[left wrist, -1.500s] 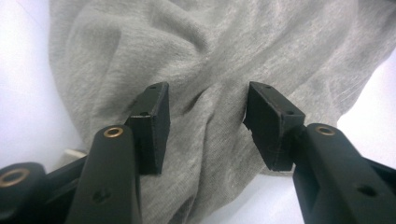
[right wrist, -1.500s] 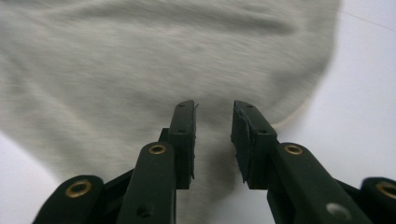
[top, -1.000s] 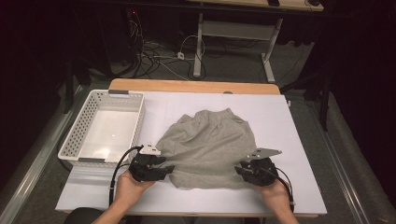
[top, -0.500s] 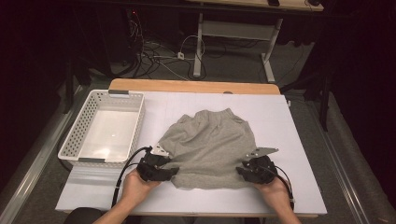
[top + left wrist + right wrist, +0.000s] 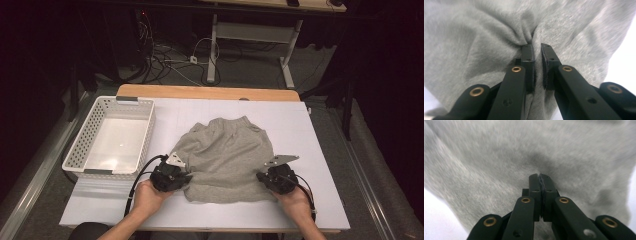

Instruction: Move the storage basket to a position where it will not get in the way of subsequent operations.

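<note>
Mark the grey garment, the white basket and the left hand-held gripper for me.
grey garment (image 5: 227,152), high view, middle of cloth.
white basket (image 5: 83,142), high view, left wall.
left hand-held gripper (image 5: 537,48), left gripper view, between its fingertips.

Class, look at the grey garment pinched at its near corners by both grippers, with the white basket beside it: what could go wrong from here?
1. The left gripper pinches a thin bunched fold of the grey garment; it may slip out when lifted.
2. The right gripper seems to hold little cloth between its pads, so one side could drop.
3. Lifted from its near edge, the garment could drag or snag on the white basket rim.
</note>
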### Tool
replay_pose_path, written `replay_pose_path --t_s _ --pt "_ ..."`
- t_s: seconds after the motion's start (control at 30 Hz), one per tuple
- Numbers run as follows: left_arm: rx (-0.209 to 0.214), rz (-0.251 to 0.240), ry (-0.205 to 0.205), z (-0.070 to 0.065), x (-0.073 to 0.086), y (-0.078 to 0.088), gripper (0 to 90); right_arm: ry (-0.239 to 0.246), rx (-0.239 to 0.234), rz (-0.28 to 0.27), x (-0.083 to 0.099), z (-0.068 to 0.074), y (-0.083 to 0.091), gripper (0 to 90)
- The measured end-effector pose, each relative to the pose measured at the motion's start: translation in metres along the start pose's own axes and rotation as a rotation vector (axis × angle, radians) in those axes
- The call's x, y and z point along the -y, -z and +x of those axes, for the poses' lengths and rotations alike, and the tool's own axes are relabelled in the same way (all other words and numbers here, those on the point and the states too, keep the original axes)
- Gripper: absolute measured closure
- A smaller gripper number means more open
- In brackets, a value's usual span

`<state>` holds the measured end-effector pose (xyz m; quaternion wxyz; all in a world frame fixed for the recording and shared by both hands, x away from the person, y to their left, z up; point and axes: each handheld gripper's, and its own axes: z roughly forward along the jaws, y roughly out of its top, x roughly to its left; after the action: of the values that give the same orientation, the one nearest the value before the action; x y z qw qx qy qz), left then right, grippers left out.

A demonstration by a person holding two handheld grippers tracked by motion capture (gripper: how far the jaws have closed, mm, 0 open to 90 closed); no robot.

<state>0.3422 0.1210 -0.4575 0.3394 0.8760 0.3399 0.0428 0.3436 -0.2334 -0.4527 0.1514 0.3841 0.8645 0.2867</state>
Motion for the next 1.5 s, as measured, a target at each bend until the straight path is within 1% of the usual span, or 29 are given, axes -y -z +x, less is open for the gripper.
replay_pose_path --t_s 0.03,0.1,0.17,0.2,0.3,0.37,0.4,0.43,0.53,0.6,0.67,0.73,0.77,0.8,0.83,0.9,0.97,1.0,1.03,1.13,1.17,1.23,1.3,1.37,1.47,1.5 --pt "0.01 -0.022 0.005 0.0 -0.002 0.004 80.7 -0.005 0.001 -0.024 -0.001 -0.002 0.004 90.0" --pt "0.033 -0.065 0.018 0.001 -0.005 0.014 80.7 -0.038 0.0 -0.069 -0.003 -0.009 0.013 90.0" --pt "0.043 -0.097 0.026 0.002 -0.009 0.021 80.6 -0.062 0.003 -0.1 -0.003 -0.016 0.018 90.0" --pt "0.04 -0.107 0.026 0.003 -0.011 0.024 80.5 -0.077 0.002 -0.107 -0.003 -0.018 0.02 90.0" --pt "0.028 -0.128 0.038 0.007 -0.017 0.026 80.4 -0.096 0.005 -0.118 -0.003 -0.022 0.022 90.0" --pt "0.013 -0.134 0.047 0.011 -0.022 0.025 80.4 -0.097 0.017 -0.126 -0.005 -0.024 0.021 90.0" --pt "0.009 -0.137 0.053 0.013 -0.025 0.024 80.3 -0.09 0.025 -0.121 -0.006 -0.025 0.021 90.0" --pt "0.003 -0.136 0.056 0.015 -0.027 0.022 80.3 -0.091 0.036 -0.119 -0.007 -0.026 0.019 90.0" --pt "-0.024 -0.111 0.061 0.021 -0.031 0.013 80.2 -0.089 0.053 -0.093 -0.009 -0.031 0.011 90.0" --pt "-0.037 -0.078 0.062 0.025 -0.032 0.004 80.1 -0.089 0.064 -0.071 -0.01 -0.034 0.006 90.0" --pt "-0.042 -0.025 0.06 0.027 -0.032 -0.008 79.8 -0.096 0.07 -0.056 -0.01 -0.038 0.0 89.9" --pt "-0.056 0.015 0.044 0.027 -0.031 -0.019 79.7 -0.099 0.068 -0.036 -0.01 -0.04 -0.006 89.1" --pt "-0.061 0.022 0.038 0.026 -0.03 -0.022 79.6 -0.105 0.062 -0.023 -0.01 -0.04 -0.008 88.7" --pt "-0.064 0.019 0.037 0.026 -0.03 -0.024 79.6 -0.104 0.062 -0.021 -0.009 -0.039 -0.009 87.4" --pt "-0.063 0.018 0.039 0.026 -0.031 -0.023 79.6 -0.101 0.066 -0.024 -0.008 -0.038 -0.008 84.2" --pt "-0.058 0.012 0.046 0.027 -0.03 -0.021 79.6 -0.121 0.056 -0.048 -0.008 -0.037 -0.003 79.3" --pt "-0.056 0.008 0.049 0.027 -0.028 -0.019 79.4 -0.135 0.041 -0.077 -0.005 -0.035 0.006 76.9" --pt "-0.056 0.005 0.048 0.026 -0.028 -0.018 79.4 -0.134 0.036 -0.086 -0.002 -0.034 0.01 75.8" --pt "-0.062 0.006 0.047 0.026 -0.028 -0.016 79.4 -0.136 0.032 -0.092 0.001 -0.032 0.015 74.9" --pt "-0.055 0.002 0.041 0.025 -0.028 -0.013 79.5 -0.138 0.027 -0.1 0.009 -0.028 0.026 73.6" --pt "-0.055 -0.001 0.043 0.025 -0.028 -0.013 79.5 -0.13 0.027 -0.103 0.011 -0.027 0.029 73.1" --pt "-0.054 -0.003 0.044 0.025 -0.028 -0.012 79.6 -0.12 0.021 -0.088 0.016 -0.022 0.033 71.5" --pt "-0.053 -0.011 0.047 0.025 -0.027 -0.01 79.6 -0.106 0.027 -0.064 0.022 -0.016 0.035 68.8" --pt "-0.053 -0.015 0.049 0.025 -0.027 -0.009 79.6 -0.103 0.033 -0.057 0.024 -0.015 0.035 68.0" --pt "-0.054 -0.019 0.047 0.025 -0.027 -0.007 79.7 -0.127 0.057 -0.044 0.031 -0.016 0.039 64.9" --pt "-0.056 -0.025 0.046 0.025 -0.027 -0.006 79.7 -0.145 0.066 -0.033 0.035 -0.019 0.039 63.1"
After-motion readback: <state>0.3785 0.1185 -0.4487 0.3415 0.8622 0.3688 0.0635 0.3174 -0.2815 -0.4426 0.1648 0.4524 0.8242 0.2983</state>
